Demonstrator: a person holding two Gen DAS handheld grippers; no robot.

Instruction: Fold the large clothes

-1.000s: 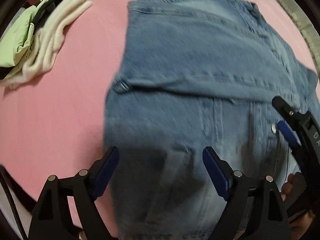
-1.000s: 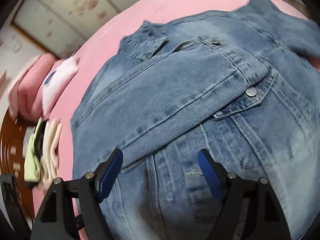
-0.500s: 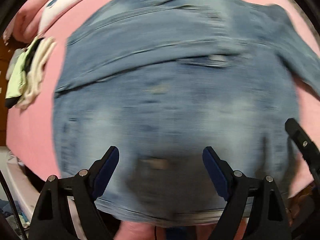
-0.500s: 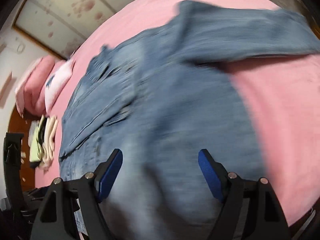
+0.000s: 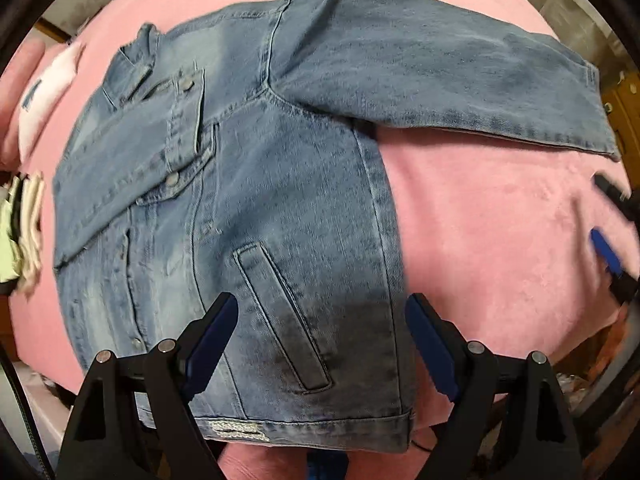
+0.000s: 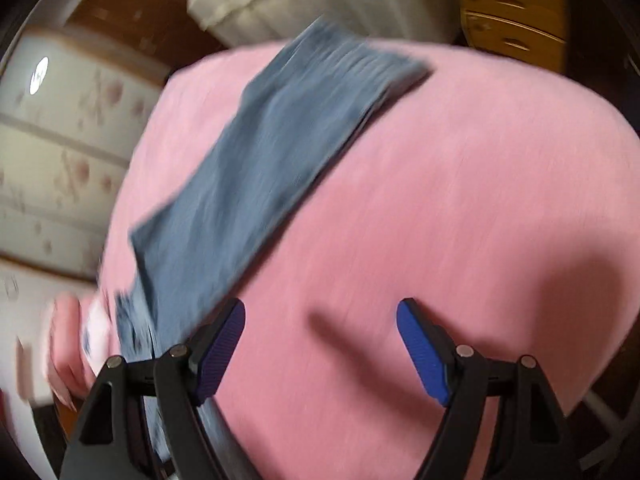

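A blue denim jacket [image 5: 248, 208] lies front up on a pink bed cover [image 5: 492, 232]. Its left sleeve is folded across the chest; its right sleeve [image 5: 440, 76] stretches out to the right. My left gripper [image 5: 320, 340] is open and empty above the jacket's lower hem. My right gripper [image 6: 320, 350] is open and empty above bare pink cover, with the outstretched sleeve [image 6: 280, 152] ahead to its left. The right gripper also shows at the right edge of the left wrist view [image 5: 608, 224].
A stack of folded cream and green clothes [image 5: 20, 236] sits at the bed's left edge. A pink and white pillow [image 5: 44, 88] lies at the far left. A wooden dresser [image 6: 516, 16] and pale floral wall panels [image 6: 60, 152] stand beyond the bed.
Both grippers have pulled back and swung right. The left view now takes in the whole jacket. The right gripper has moved off the jacket body to the bare cover by the outstretched sleeve.
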